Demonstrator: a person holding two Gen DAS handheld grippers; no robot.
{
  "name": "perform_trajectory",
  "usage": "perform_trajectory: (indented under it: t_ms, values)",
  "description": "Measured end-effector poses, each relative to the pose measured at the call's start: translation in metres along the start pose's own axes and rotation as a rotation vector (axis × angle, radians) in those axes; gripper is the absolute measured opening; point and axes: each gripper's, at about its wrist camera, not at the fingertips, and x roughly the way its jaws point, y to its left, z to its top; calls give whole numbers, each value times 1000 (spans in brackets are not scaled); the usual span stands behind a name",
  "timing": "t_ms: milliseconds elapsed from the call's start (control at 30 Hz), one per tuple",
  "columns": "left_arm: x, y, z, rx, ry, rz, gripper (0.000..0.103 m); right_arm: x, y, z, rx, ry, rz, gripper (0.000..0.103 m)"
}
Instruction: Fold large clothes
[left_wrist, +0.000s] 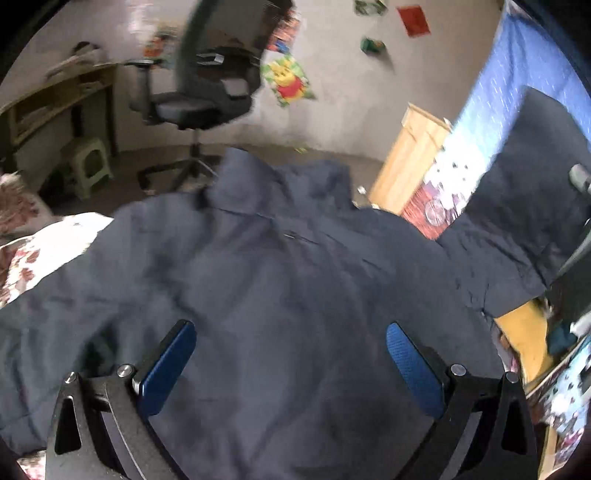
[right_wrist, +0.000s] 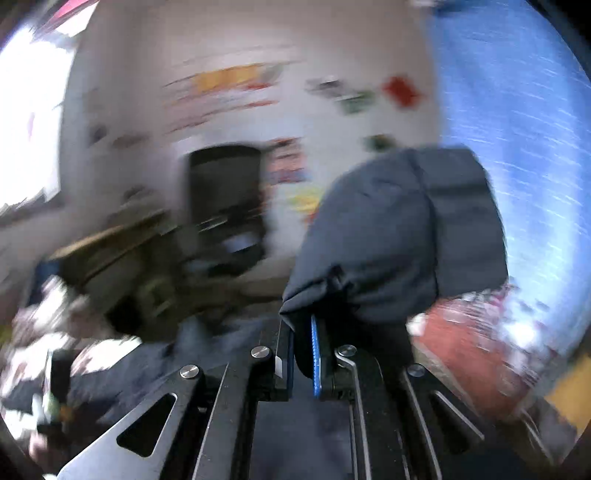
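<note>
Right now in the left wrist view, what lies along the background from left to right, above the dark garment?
Wooden desk → green plastic stool → office chair → Winnie-the-Pooh picture → wooden cabinet → blue curtain.

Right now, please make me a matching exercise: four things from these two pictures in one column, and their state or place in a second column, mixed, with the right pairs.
Things:
1. left gripper
2. right gripper
3. dark blue jacket
4. office chair

States or places:
A. stands on the floor beyond the bed, near the wall
B. open, above the cloth, holding nothing
C. lies spread over the bed
D. shut on a lifted part of the cloth

Pairs: 1-B, 2-D, 3-C, 4-A
</note>
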Motion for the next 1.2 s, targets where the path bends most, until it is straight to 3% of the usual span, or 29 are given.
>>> perform_trajectory:
  t_ms: [167, 300, 400, 433, 467, 533, 633, 733, 867, 933, 967, 1000, 1067, 1200]
  values:
    - [-36, 64, -11, -85, -42, -59, 103, 39, 102, -43, -178, 145, 175, 7]
    - [-46, 107, -29, -149, -66, -119, 103, 75, 146, -109, -275, 319, 226, 8]
    - [-36, 129, -44, -213, -29, -188, 103, 87, 157, -156, -320, 444, 235, 14]
    - [-31, 131, -48, -228, -16, -206, 103, 93, 155, -171, -318, 497, 254, 23]
    - [-24, 134, -53, -245, 2, -233, 103, 91, 155, -183, -302, 540, 285, 39]
    - [-13, 136, -60, -260, 23, -270, 103, 84, 142, -199, -294, 574, 331, 59]
    - [4, 133, -66, -289, 49, -346, 103, 55, 140, -211, -351, 568, 368, 67]
    - [10, 130, -72, -317, 55, -409, 103, 18, 133, -213, -370, 553, 375, 67]
    - [36, 111, -76, -276, 141, -279, 102, -23, 93, -183, -323, 453, 286, 67]
    - [44, 99, -72, -223, 151, -181, 92, -32, 66, -166, -275, 389, 182, 67]
    - [49, 91, -70, -184, 160, -107, 80, -31, 49, -156, -247, 369, 118, 67]
    - [50, 87, -70, -159, 166, -64, 74, -26, 37, -149, -226, 365, 61, 68]
    - [57, 73, -68, -93, 186, 47, 73, -12, 7, -141, -157, 377, -41, 68]
    - [70, 60, -66, -19, 204, 170, 73, 28, -26, -149, -60, 486, -107, 68]
